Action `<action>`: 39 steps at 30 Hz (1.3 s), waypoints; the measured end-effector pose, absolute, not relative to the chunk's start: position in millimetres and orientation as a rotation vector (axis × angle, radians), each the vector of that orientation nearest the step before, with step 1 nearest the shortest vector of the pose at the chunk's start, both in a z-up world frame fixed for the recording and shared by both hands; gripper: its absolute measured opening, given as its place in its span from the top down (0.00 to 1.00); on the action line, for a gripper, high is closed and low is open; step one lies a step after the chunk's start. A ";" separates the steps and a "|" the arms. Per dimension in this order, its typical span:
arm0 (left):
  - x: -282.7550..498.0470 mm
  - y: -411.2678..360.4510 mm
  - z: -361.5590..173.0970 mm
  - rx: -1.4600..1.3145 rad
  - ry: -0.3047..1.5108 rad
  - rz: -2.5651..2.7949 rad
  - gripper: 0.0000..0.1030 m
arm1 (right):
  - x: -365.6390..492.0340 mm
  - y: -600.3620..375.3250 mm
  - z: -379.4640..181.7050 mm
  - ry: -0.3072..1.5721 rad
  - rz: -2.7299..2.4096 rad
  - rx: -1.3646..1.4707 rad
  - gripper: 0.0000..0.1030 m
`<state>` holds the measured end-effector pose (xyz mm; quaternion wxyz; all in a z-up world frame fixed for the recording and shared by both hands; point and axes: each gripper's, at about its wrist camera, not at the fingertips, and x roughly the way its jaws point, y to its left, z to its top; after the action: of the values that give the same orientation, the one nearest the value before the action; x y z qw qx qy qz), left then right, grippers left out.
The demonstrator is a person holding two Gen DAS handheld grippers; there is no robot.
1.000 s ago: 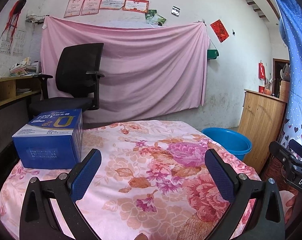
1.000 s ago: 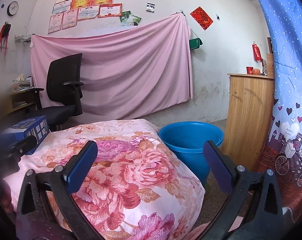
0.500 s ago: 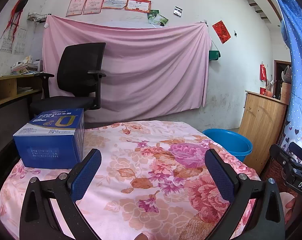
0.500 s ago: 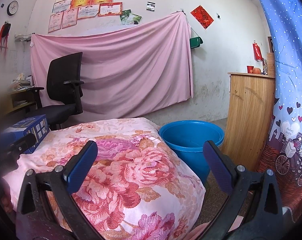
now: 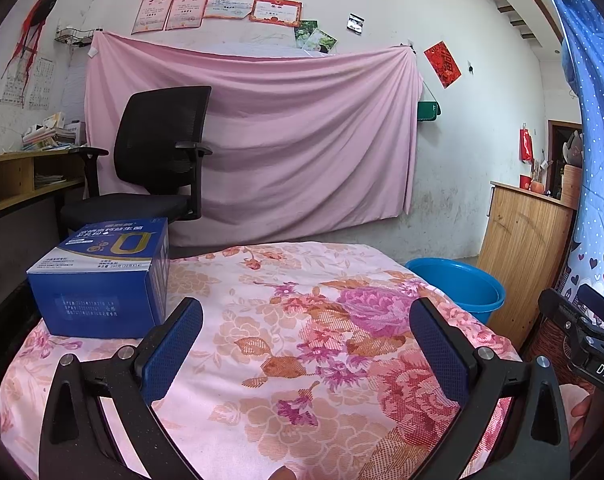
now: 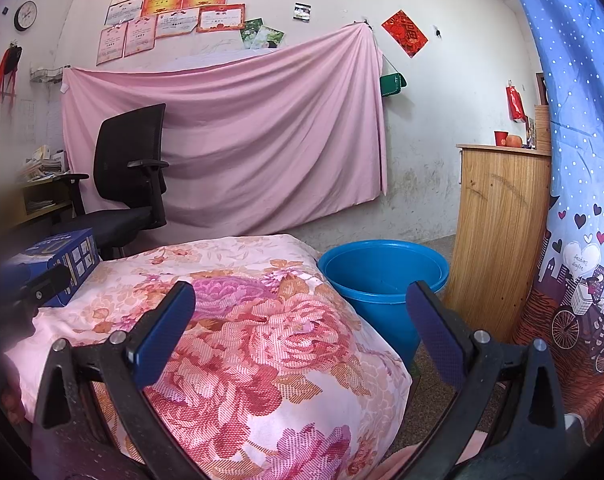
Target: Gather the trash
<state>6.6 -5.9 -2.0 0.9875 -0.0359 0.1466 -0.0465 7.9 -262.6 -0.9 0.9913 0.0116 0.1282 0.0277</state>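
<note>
Both grippers empty, fingers wide apart: left gripper (image 5: 306, 332) and right gripper (image 6: 300, 320) hover low over the floral cloth (image 5: 302, 340). Only candidate trash is the blue box (image 5: 102, 276), sitting on the cloth at its far left corner, well apart from the left fingers (image 5: 174, 344), off to their left. Bucket (image 6: 382, 276) on the floor just beside the cloth's right edge, likely the bin.

Handling, judged: box looks like thin cardboard, stiff, probably light if empty; glossy print may be a bit slippery. Flat sides suit a two-sided pinch, but it looks wide for one gripper, so take it across the narrower span or at a top edge; squeezing hard could dent it.

Hard to tell: whether box is full or empty, sealed or open; its back and underside hidden. In the right view the box (image 6: 62, 256) is partly blocked by the blurred left gripper. Bucket inside mostly out of sight in left view; looks empty in right. No other trash visible on the cloth
</note>
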 end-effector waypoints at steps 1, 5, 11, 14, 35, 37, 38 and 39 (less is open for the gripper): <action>6.6 -5.8 -2.0 -0.072 0.294 -0.093 0.02 | 7.8 -262.6 -0.9 0.257 0.056 0.023 0.00; 6.6 -4.6 -1.4 -0.071 0.292 -0.094 0.02 | 7.6 -262.4 -0.8 0.258 0.055 0.024 0.00; 6.9 -3.4 -0.7 -0.071 0.296 -0.094 0.02 | 8.1 -262.7 -0.7 0.258 0.055 0.023 0.00; 6.7 -3.3 0.1 -0.069 0.294 -0.094 0.02 | 8.1 -262.0 -0.9 0.258 0.055 0.025 0.00; 6.9 -2.9 0.2 -0.068 0.293 -0.094 0.02 | 7.0 -258.4 -2.7 0.264 0.056 0.027 0.00; 6.7 -2.9 0.3 -0.068 0.292 -0.094 0.02 | 6.7 -257.6 -2.8 0.264 0.056 0.027 0.00; 6.7 -3.1 -0.1 -0.068 0.292 -0.094 0.02 | 6.3 -256.8 -2.8 0.264 0.056 0.028 0.00; 6.8 -3.0 0.0 -0.068 0.292 -0.094 0.02 | 6.4 -256.8 -2.9 0.264 0.056 0.028 0.00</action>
<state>6.8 -3.0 0.0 0.9877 -0.0341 0.1454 -0.0467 6.4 -256.8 -2.9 0.9908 0.0138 0.1315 0.0278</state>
